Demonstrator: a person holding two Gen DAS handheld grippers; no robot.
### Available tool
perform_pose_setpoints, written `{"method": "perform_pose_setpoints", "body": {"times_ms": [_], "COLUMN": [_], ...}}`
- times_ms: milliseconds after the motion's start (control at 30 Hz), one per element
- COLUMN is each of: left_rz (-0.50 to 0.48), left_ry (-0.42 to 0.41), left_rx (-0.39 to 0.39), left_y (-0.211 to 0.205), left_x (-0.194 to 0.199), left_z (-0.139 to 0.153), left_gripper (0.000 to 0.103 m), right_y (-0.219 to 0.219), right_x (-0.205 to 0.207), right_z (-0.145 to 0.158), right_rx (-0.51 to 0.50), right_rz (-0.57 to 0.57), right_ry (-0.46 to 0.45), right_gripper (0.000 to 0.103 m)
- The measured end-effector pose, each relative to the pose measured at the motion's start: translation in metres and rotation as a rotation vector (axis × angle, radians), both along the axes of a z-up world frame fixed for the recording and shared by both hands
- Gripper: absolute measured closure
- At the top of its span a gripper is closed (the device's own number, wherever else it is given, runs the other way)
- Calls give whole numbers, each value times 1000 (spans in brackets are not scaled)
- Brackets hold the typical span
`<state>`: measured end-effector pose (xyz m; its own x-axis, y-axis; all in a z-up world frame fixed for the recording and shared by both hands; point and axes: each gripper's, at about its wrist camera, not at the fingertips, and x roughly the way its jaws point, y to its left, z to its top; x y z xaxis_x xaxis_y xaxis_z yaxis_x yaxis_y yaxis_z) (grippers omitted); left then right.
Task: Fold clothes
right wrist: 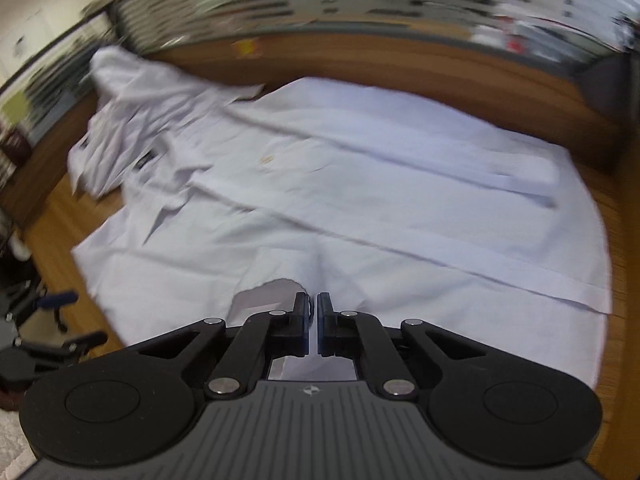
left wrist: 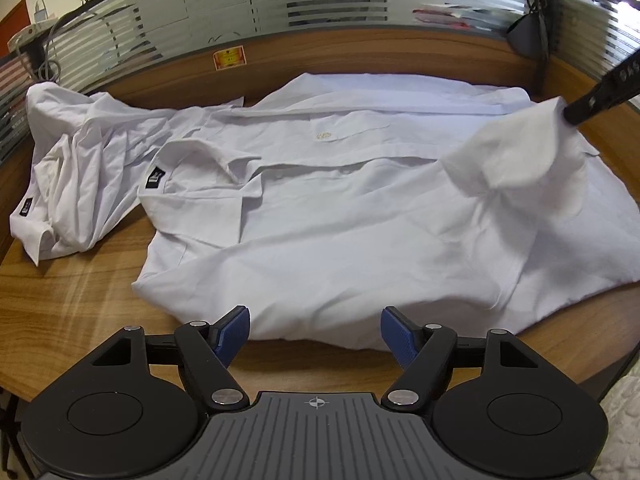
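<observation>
A white collared shirt (left wrist: 340, 220) lies spread on the wooden table (left wrist: 72, 304), collar to the left, with a small stain by its chest pocket. My right gripper (left wrist: 568, 114) comes in from the upper right, shut on the shirt's sleeve cuff (left wrist: 516, 152) and holding it lifted above the body. In the blurred right wrist view the same gripper (right wrist: 313, 304) has its jaws almost together on a fold of sleeve (right wrist: 264, 296) above the shirt (right wrist: 360, 184). My left gripper (left wrist: 316, 320) stands open at the shirt's near hem, nothing between its blue pads (left wrist: 234, 332).
A second white shirt (left wrist: 80, 168) lies crumpled at the table's left, also seen in the right wrist view (right wrist: 132, 112). A wooden partition with frosted striped glass (left wrist: 320, 4) rims the far side. A black object (left wrist: 528, 34) hangs at the back right. Bare wood shows at front left.
</observation>
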<state>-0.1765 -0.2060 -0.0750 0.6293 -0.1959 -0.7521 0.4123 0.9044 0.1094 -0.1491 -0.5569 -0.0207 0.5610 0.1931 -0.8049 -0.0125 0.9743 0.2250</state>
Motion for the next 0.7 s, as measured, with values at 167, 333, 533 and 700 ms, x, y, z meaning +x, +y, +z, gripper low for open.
{"method": "perform_pose_setpoints", "body": {"times_ms": [167, 333, 533, 700], "left_rz": [16, 21, 18, 29], "left_ry": [-10, -4, -21, -17], "left_rx": [-12, -14, -21, -37], "left_y": [-3, -2, 4, 22], "left_x": [5, 14, 24, 40], "left_z": [-2, -2, 2, 7], "left_gripper": [30, 30, 30, 30], "right_y": [-80, -115, -95, -59], "right_x": [4, 4, -17, -34], "right_z": [-9, -24, -19, -29], "right_rx": [-6, -112, -28, 83], "right_rz": [-216, -316, -186, -60], "right_ry": [16, 30, -17, -16], "right_gripper": [98, 93, 67, 63]}}
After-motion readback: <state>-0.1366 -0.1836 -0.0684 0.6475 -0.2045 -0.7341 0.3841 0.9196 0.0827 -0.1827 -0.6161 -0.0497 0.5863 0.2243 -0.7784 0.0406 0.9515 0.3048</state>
